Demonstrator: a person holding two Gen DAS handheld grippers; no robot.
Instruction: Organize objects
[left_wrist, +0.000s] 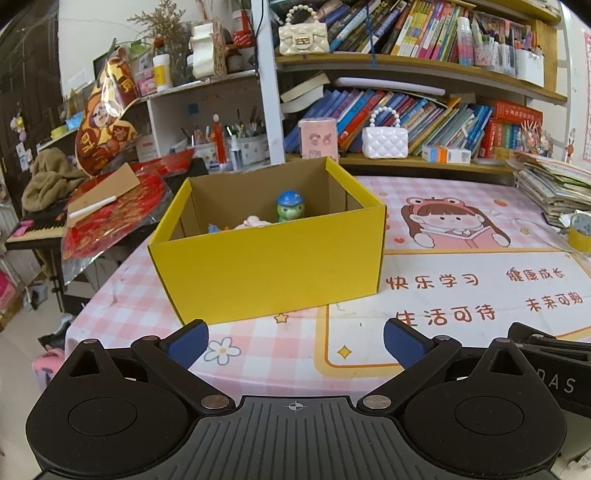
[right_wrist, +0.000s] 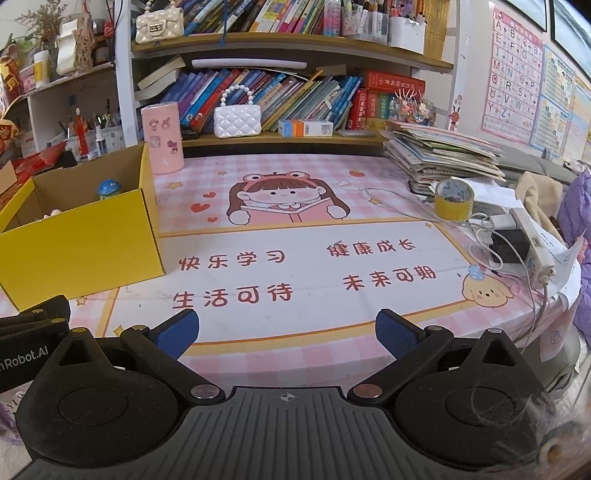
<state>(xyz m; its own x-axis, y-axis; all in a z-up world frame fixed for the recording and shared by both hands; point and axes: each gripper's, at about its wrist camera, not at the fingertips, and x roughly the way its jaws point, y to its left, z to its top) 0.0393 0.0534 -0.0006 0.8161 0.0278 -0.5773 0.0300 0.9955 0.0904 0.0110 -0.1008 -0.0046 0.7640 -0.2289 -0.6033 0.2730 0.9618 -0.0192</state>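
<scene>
Box: yellow cardboard box (left_wrist: 266, 258) stands open-topped on the pink checked table mat (left_wrist: 461, 295), at the mat's left side; in the right wrist view the same box (right_wrist: 81, 243) sits at the left edge of the frame.
Contents of box: green figurine with a blue cap (left_wrist: 290, 206) stands upright against the far inner wall; a pale pink toy (left_wrist: 253, 221) lies just left of it, and a small blue piece (left_wrist: 213, 229) lies further left, both mostly hidden by the front wall.
Left gripper (left_wrist: 295, 341): hovers just in front of the box's near wall, blue pads spread wide, nothing between them.
Right gripper (right_wrist: 287, 332): hangs over the printed mat to the right of the box, fingers released and wide apart, holding nothing.
Pink canister (right_wrist: 162, 138): upright just behind the box's far right corner.
Tape roll (right_wrist: 453, 199): yellow, well to the right of the box, beside a stack of booklets (right_wrist: 443, 155).
Power strip (right_wrist: 532, 247): far right of the box, at the table edge, with white cables around it.
White quilted purse (right_wrist: 237, 120): on the shelf behind the box, in front of leaning books.
</scene>
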